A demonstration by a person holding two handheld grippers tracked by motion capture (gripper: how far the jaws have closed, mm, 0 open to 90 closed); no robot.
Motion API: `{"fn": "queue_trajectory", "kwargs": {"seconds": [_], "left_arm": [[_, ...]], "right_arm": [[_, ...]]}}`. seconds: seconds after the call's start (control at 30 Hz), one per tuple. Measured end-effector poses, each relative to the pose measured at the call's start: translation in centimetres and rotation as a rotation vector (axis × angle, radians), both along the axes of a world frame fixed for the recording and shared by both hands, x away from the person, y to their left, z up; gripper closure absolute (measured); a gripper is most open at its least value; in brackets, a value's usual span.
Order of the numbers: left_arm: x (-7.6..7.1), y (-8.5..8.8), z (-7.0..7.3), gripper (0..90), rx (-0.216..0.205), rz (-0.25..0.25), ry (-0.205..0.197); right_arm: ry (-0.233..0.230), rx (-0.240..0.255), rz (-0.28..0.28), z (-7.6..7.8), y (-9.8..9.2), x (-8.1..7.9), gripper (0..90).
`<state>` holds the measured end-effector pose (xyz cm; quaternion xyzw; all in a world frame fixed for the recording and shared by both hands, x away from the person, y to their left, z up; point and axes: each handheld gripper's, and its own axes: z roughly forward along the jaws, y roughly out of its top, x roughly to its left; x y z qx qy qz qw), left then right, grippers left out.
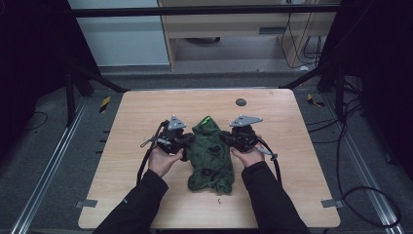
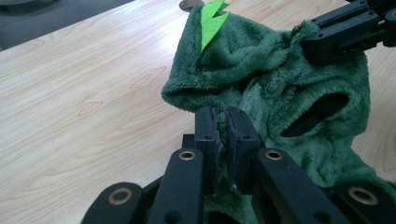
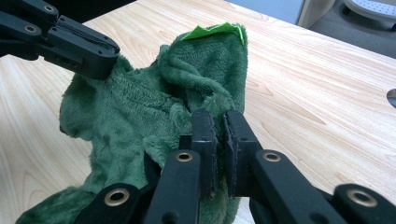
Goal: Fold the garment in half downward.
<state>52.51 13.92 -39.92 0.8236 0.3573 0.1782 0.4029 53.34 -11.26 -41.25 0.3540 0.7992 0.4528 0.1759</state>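
Observation:
A dark green fleece garment point(image 1: 210, 158) lies crumpled in the middle of the wooden table point(image 1: 146, 109), with a bright green felt spike point(image 1: 207, 119) at its far end. My left gripper point(image 1: 187, 145) is at the garment's left edge, shut on a fold of the fleece point(image 2: 261, 60), which shows between its jaws point(image 2: 223, 114). At the right edge my right gripper point(image 1: 225, 139) is shut on the fleece point(image 3: 140, 107), its tips point(image 3: 219, 116) pinching a fold near the hood. Each gripper view shows the other gripper biting the opposite side point(image 2: 327, 39) point(image 3: 93, 58).
A dark round cable hole point(image 1: 240, 102) is set in the table beyond the garment. A small scrap point(image 1: 220, 201) lies near the front edge. Metal rails point(image 1: 58, 156) flank the table, cables point(image 1: 350, 146) trail on the floor at right, and a cabinet point(image 1: 234, 29) stands behind.

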Motion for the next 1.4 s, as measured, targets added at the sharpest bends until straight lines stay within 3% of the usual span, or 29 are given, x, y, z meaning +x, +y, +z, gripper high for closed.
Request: {"fn": "queue_trajectory", "kwargs": {"seconds": [0.37,0.87,1.4], "left_arm": [[-1.2,0.3,-0.8,84.0,-0.014,-0.015,0.011],[-3.4,0.5,-2.0,83.9,0.037,-0.053,0.026],[-6.1,1.0,-3.1,83.8,0.022,-0.085,0.047]], "right_arm": [[0.003,0.0,0.034,-0.1,-0.3,-1.1,84.2],[0.013,0.002,0.098,-1.4,-0.7,-3.2,84.1],[-0.004,0.024,0.156,-2.4,-0.8,-6.4,83.7]]}}
